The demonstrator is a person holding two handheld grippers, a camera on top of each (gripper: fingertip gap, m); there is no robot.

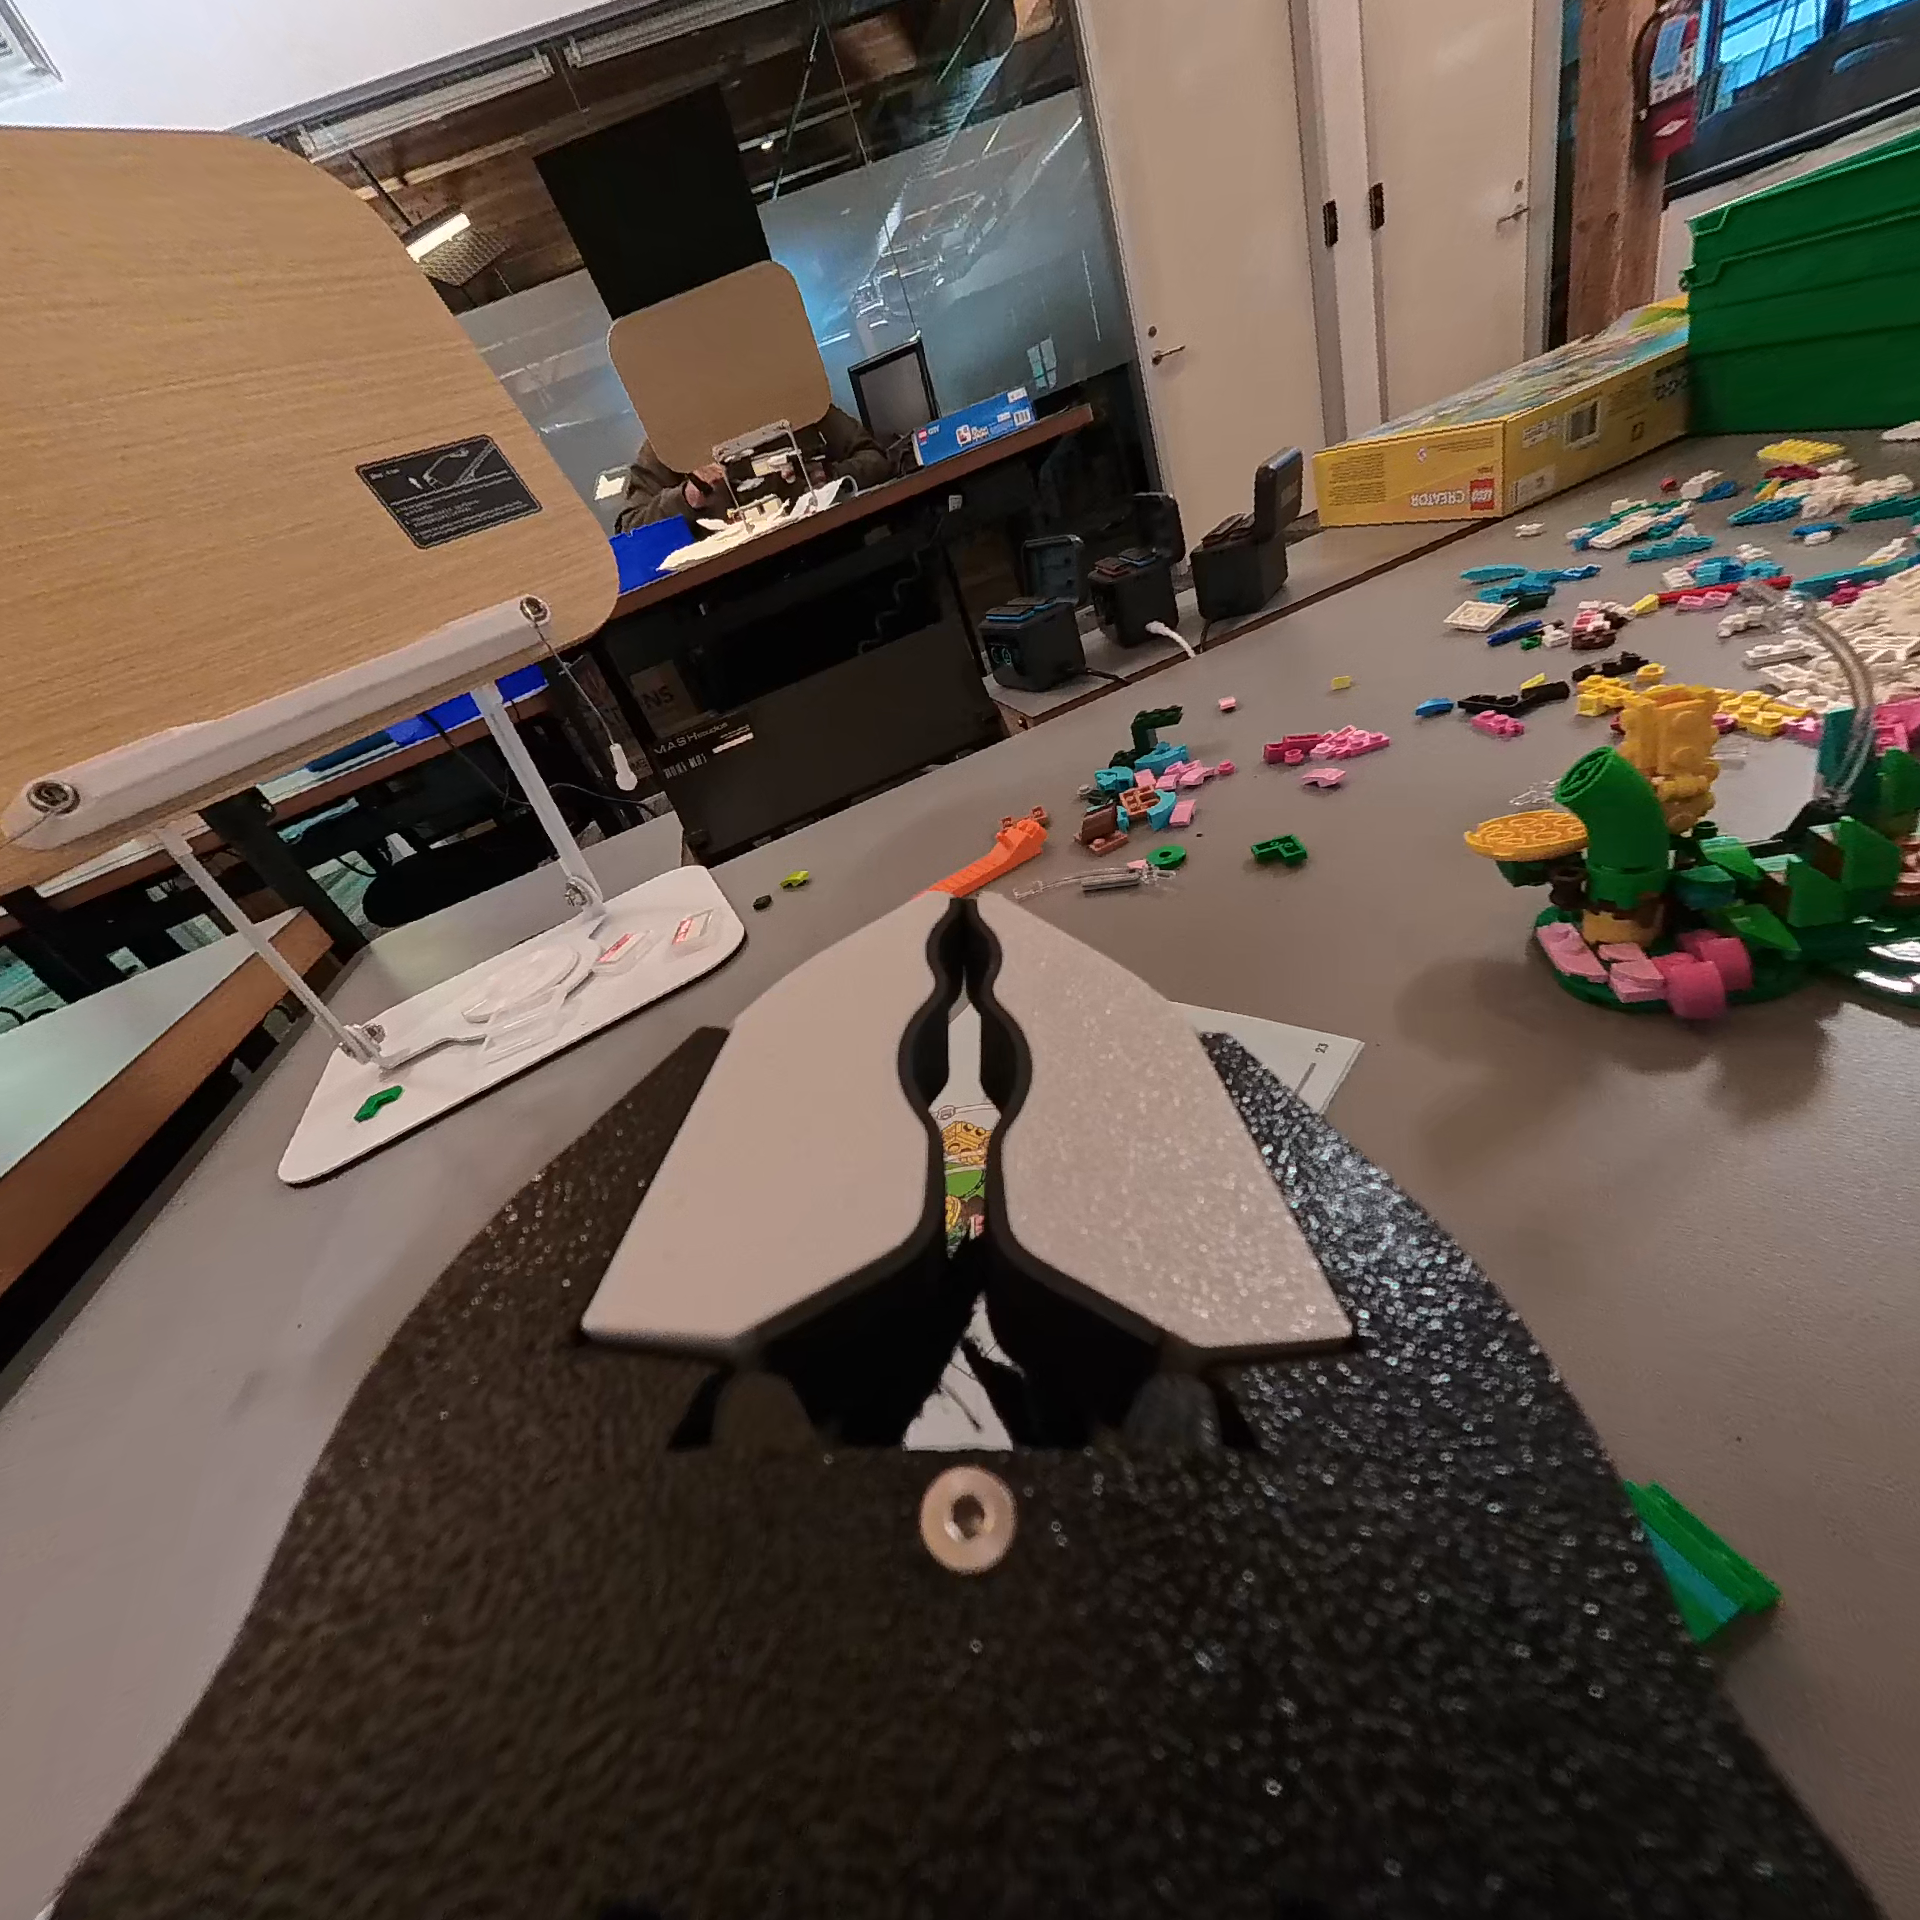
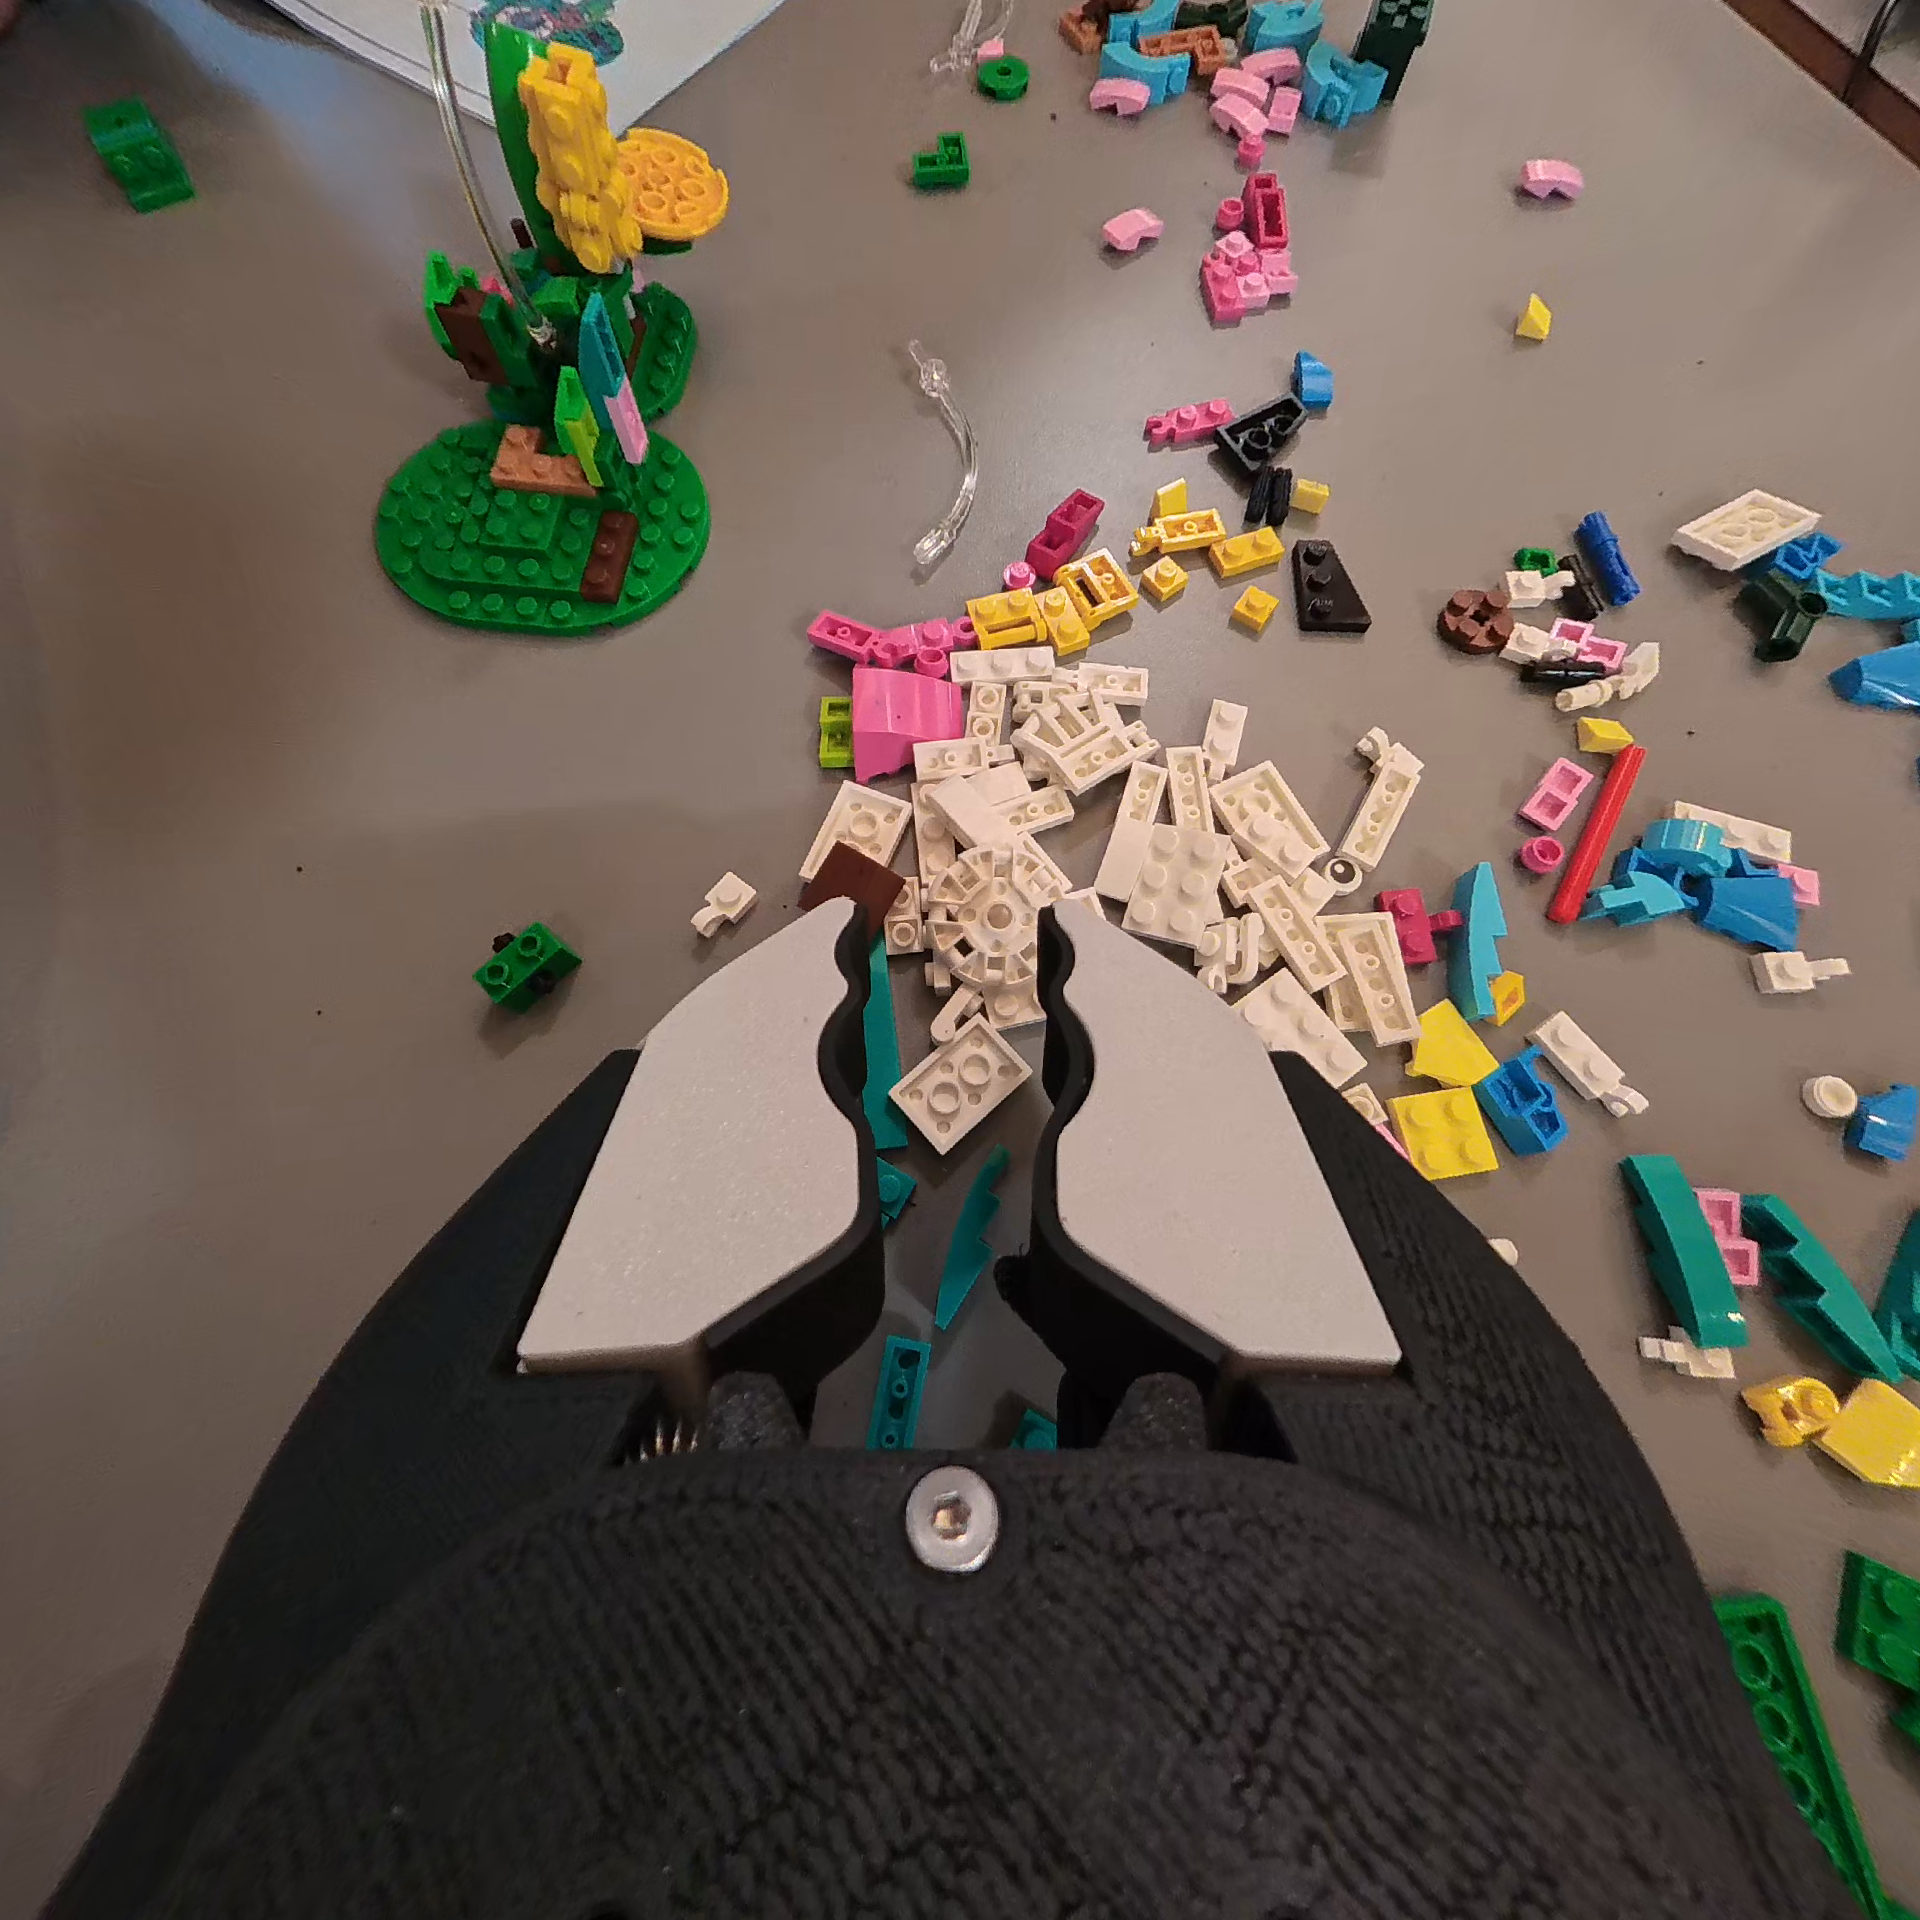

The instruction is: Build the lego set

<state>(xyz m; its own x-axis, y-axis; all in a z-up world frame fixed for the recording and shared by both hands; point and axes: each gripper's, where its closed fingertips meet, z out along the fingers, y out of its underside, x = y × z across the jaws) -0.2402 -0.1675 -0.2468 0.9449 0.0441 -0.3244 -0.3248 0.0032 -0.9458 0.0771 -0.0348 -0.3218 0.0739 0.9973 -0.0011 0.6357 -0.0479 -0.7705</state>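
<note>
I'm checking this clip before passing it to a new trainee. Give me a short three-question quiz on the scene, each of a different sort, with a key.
1. True or false: the left gripper has its jaws closed with nothing visible between the fingertips.
2. Multiple choice: the right gripper hovers with open jaws over which group? A) the pile of white pieces B) the stacked green bins C) the orange brick separator
3. Fill in: the flower-like model stands on a round base of which colour?

Key
1. True.
2. A; a round white wheel-like piece lies below, between the fingertips.
3. Green.
</note>
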